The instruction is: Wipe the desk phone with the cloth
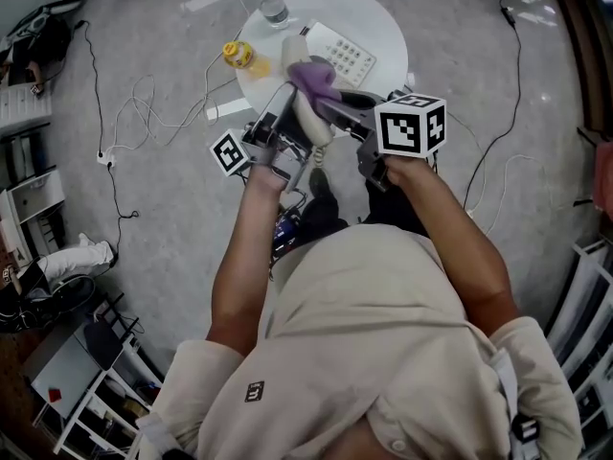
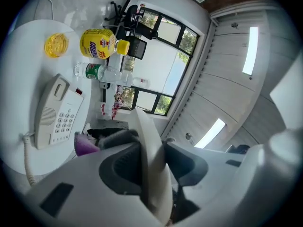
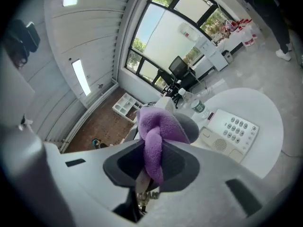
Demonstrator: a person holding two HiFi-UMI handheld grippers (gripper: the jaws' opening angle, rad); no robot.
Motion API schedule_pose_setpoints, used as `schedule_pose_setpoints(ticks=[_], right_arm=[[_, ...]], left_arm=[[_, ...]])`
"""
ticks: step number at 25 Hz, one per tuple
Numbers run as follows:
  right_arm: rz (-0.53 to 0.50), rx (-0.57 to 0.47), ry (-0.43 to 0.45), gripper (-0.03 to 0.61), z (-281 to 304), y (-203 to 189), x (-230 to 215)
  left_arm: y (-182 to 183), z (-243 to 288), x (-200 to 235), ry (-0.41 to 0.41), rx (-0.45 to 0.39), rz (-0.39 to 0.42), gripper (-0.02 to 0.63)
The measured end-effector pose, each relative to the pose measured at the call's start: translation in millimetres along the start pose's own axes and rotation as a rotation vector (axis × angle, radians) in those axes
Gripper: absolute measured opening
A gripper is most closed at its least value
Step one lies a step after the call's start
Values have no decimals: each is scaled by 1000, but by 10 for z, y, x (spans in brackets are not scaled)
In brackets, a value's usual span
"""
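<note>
The white phone base [image 1: 341, 56] with its keypad lies on the round white table [image 1: 383, 22]. My left gripper [image 1: 295, 113] is shut on the white handset [image 1: 306, 121], lifted off the base in front of the table. In the left gripper view the handset [image 2: 152, 164] stands edge-on between the jaws of the left gripper [image 2: 150, 148], with the base [image 2: 56, 113] at the left. My right gripper [image 1: 324, 92] is shut on a purple cloth [image 1: 314, 75] that rests against the handset's upper end. In the right gripper view the cloth [image 3: 154, 141] bulges out of the right gripper [image 3: 152, 152].
A yellow bottle [image 1: 239, 57] and a clear water bottle [image 1: 275, 11] stand on the table's left and far side. A yellow lid [image 2: 56, 45] lies beside them. The coiled cord [image 2: 26, 160] hangs from the base. Cables [image 1: 144, 113] run over the floor at the left.
</note>
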State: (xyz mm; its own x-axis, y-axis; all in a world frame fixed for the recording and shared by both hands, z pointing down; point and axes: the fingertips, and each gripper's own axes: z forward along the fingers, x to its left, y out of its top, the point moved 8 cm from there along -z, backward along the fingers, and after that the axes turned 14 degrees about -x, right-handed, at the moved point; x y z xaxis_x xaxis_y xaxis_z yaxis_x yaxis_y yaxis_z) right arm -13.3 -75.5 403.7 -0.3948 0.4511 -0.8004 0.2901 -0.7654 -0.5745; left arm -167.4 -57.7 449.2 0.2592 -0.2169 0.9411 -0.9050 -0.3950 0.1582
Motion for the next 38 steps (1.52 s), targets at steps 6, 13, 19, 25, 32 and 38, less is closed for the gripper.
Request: schedule_pose_setpoints(ticks=[6, 13, 19, 25, 32, 38], right_arm=[[39, 43, 20, 61, -172, -91, -1], [116, -91, -30, 63, 1, 101, -136], [136, -173, -34, 63, 131, 344, -189], [130, -63, 36, 61, 146, 252, -101], [53, -2, 29, 61, -95, 201, -29], [-98, -127, 31, 61, -263, 602, 291]], left_arm=[[43, -12, -7, -10, 5, 5, 155], [-62, 24, -36, -25, 76, 11, 137], [-70, 74, -85, -47, 59, 17, 106], [12, 77, -88, -55, -2, -2, 104], [185, 55, -94, -63, -83, -27, 103], [85, 54, -82, -44, -47, -11, 97]])
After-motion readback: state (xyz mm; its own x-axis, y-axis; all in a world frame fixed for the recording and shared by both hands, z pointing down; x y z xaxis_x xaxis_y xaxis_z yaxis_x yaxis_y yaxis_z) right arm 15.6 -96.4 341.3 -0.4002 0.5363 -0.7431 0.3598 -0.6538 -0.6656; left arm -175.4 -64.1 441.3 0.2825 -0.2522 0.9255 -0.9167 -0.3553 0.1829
